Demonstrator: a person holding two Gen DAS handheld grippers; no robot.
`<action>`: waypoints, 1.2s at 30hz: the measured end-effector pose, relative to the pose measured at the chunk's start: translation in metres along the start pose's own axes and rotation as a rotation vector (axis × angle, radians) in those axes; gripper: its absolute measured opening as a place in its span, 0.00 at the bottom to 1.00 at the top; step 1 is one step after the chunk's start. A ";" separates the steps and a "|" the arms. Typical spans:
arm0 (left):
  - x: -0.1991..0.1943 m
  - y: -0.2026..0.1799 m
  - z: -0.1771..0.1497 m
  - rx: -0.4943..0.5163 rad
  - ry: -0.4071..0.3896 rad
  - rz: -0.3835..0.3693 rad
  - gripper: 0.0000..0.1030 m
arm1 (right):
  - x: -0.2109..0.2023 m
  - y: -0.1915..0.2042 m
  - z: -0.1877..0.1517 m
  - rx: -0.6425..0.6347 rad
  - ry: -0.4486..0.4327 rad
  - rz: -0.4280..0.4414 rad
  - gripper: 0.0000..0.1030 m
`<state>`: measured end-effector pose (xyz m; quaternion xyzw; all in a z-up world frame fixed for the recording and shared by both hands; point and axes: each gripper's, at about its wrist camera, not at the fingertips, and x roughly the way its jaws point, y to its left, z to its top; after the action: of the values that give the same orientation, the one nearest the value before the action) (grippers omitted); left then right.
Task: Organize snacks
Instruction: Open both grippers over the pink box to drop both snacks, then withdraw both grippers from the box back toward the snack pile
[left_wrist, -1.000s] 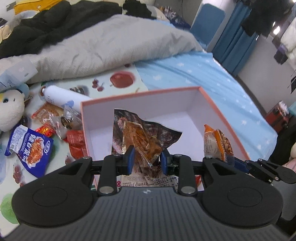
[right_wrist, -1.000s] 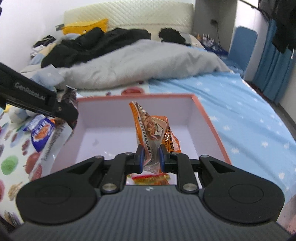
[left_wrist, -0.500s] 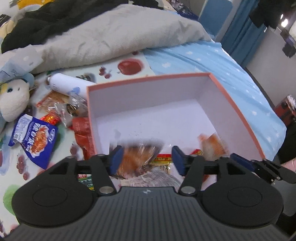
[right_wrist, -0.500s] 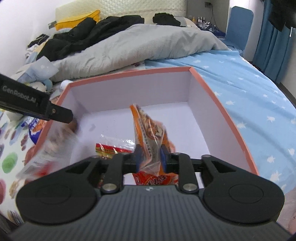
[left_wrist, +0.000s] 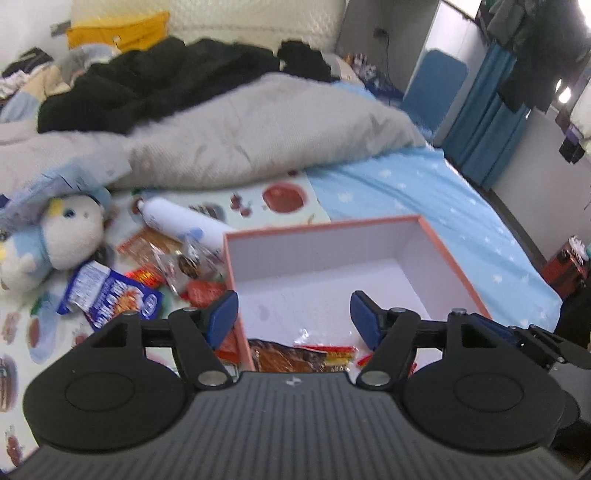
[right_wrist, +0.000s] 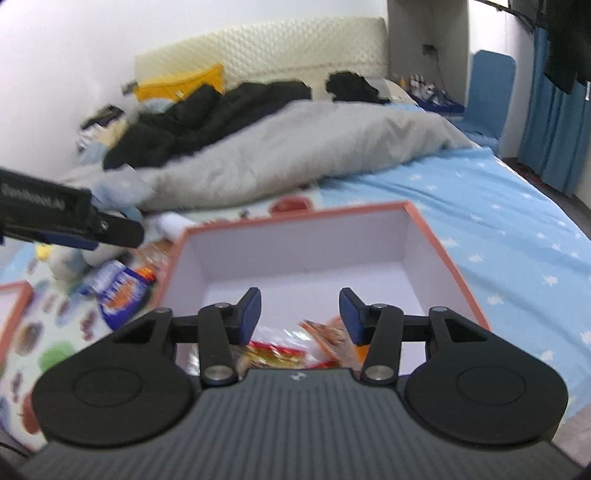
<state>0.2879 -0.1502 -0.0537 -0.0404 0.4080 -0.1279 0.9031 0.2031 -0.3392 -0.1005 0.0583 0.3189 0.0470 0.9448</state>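
Left view: the left gripper (left_wrist: 293, 312) is spread wide and empty, where a second ago it pinched the brown packet (left_wrist: 286, 360), now lying in the box (left_wrist: 448, 254) at 6 o'clock; loose packets (left_wrist: 110, 295) at 9 o'clock look light, crinkly and slippery, best pinched by a sealed edge. Right view: the right gripper (right_wrist: 300, 312) is likewise spread, its orange packet (right_wrist: 328, 338) dropped into the box's near end.
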 end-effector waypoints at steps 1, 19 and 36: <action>-0.006 0.002 0.000 -0.003 -0.014 0.006 0.70 | -0.003 0.003 0.003 -0.006 -0.010 0.003 0.48; -0.104 0.050 -0.022 -0.031 -0.174 0.050 0.70 | -0.047 0.071 0.011 -0.030 -0.101 0.163 0.48; -0.144 0.125 -0.077 -0.118 -0.190 0.118 0.70 | -0.059 0.135 -0.017 -0.075 -0.105 0.228 0.48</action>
<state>0.1632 0.0110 -0.0224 -0.0815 0.3293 -0.0459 0.9396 0.1387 -0.2117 -0.0594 0.0611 0.2586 0.1629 0.9502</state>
